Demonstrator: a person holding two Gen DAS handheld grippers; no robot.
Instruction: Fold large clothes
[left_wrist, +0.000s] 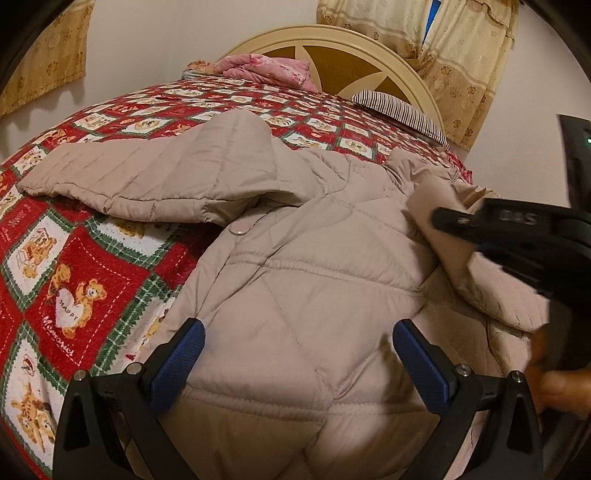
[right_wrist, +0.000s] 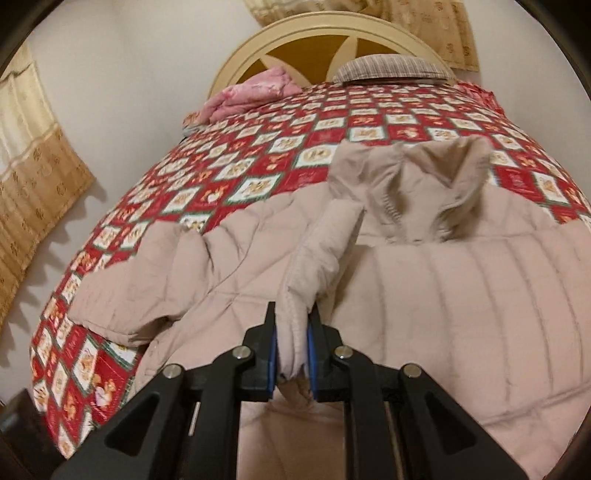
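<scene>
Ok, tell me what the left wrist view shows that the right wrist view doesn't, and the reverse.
Only the left wrist view shows the left gripper open over the beige jacket, and the right gripper from the side. Only the right wrist view shows the jacket's hood and the fold of fabric clamped between the right gripper's pads. Both show the red quilt, pink bedding, striped pillow and headboard.

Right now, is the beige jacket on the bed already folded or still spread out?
Mostly spread. The jacket lies open across the bedspread, one sleeve stretched out; the right tool lifts only one edge.
</scene>
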